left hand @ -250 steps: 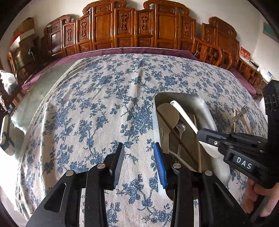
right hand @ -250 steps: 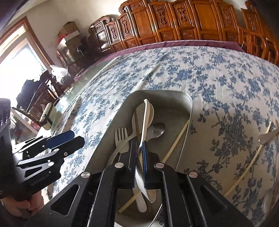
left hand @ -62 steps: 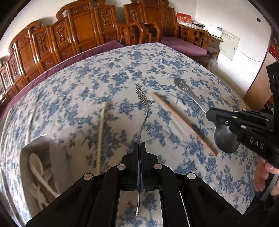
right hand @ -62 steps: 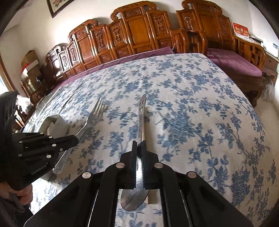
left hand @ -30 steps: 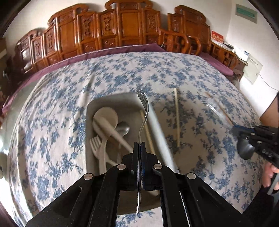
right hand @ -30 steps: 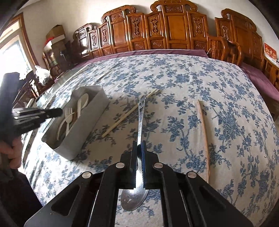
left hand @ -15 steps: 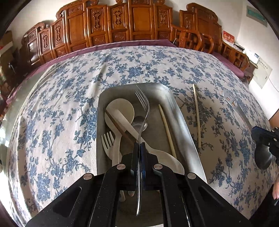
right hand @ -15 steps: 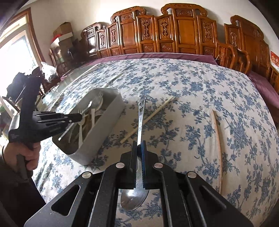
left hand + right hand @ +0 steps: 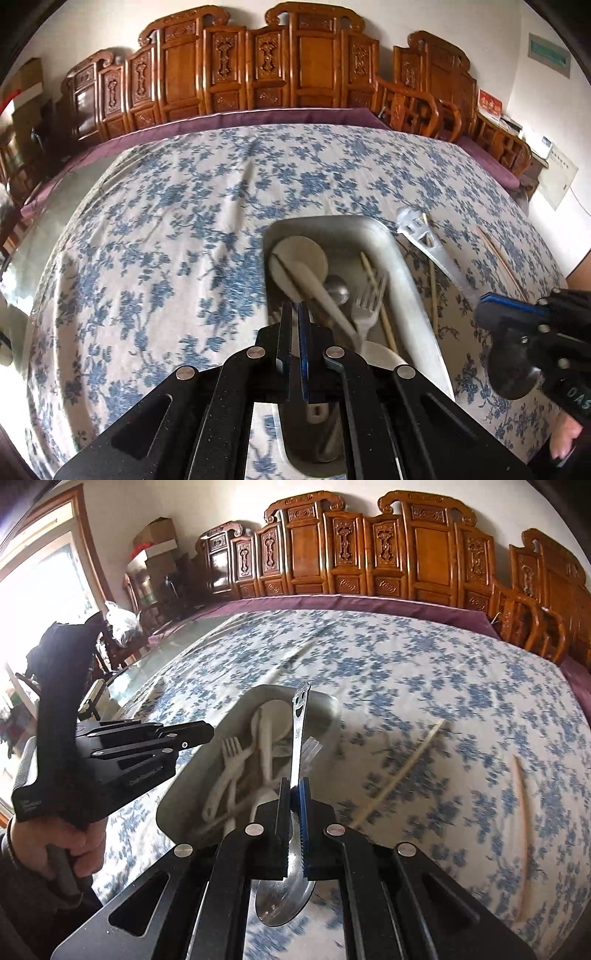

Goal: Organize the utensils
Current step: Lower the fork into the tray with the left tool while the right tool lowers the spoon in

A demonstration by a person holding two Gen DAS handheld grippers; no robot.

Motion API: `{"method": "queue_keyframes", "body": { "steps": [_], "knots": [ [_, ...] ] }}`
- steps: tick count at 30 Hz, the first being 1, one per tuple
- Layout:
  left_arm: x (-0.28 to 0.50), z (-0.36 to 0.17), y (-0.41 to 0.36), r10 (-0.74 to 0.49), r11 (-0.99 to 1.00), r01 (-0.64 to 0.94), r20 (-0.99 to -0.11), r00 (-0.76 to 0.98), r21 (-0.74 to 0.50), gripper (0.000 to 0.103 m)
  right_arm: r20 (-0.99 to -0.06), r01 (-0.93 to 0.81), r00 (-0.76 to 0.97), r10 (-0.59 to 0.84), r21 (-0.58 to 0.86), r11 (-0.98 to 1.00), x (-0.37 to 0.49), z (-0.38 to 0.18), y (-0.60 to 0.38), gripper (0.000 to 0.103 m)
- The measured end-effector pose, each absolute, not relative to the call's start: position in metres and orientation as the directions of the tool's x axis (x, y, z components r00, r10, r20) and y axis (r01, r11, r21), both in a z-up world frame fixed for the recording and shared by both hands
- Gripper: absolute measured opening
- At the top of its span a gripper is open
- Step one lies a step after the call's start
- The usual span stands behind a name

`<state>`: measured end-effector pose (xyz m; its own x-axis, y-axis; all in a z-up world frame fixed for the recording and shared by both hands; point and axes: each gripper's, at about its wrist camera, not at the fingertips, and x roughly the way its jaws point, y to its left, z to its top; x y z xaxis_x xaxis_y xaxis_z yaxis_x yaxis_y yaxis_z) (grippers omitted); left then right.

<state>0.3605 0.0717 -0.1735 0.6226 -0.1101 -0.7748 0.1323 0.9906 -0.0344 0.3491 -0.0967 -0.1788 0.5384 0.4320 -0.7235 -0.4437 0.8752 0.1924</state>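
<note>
Left gripper (image 9: 295,326): lower centre of the left wrist view, jaws nearly together, nothing visible between the pads. It is pitched down over the near end of the grey rectangular tray (image 9: 406,266). In the right wrist view it (image 9: 205,734) comes in from the left, tips at the tray's (image 9: 184,786) left rim, with a hand (image 9: 74,849) on the grip.

Right gripper (image 9: 294,801): clamped on the steel spoon with a smiley-face cut-out handle (image 9: 297,731). The handle points up and away over the tray, and the bowl hangs below the pads toward the camera. In the left wrist view it (image 9: 484,308) sits at the right edge, and the spoon's (image 9: 432,251) handle slants up-left, ending just right of the tray's far right corner.

Tray contents:
- white plastic rice paddle (image 9: 299,258)
- small steel spoon (image 9: 336,290)
- pale chopstick (image 9: 376,291)
- blurred fork, tines up (image 9: 369,302), right of centre; can't tell whether metal or plastic
- white plastic fork (image 9: 231,755), on the left side in the right wrist view

Still on the blue-floral tablecloth (image 9: 166,240), right of the tray:
- thin bamboo chopstick (image 9: 402,768)
- wider wooden chopstick (image 9: 522,797), further right

Both are apart from the tray.

Carved wooden chairs (image 9: 258,66) run along the top of the frame.
</note>
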Motion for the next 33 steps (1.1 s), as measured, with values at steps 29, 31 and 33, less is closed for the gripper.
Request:
{"method": "queue_keyframes", "body": {
  "steps": [29,31,33],
  "knots": [
    [0.364,-0.167,0.096,-0.093,0.995,0.086,-0.766,0.637,-0.049,0.003,-0.731,-0.442,0.516,0.446,0.219,0.87,0.368,-0.204,-0.067,0.009],
    [0.361,-0.164,0.091,-0.101,0.994,0.097,-0.761,0.641,-0.05,0.003,-0.718,-0.452,0.539,0.441,0.195,0.871,0.363,-0.195,-0.079,0.009],
    [0.358,-0.161,0.086,-0.109,0.993,0.111,-0.755,0.647,-0.048,0.004,-0.711,-0.45,0.562,0.424,0.167,0.877,0.359,-0.189,-0.093,0.009]
  ]
}}
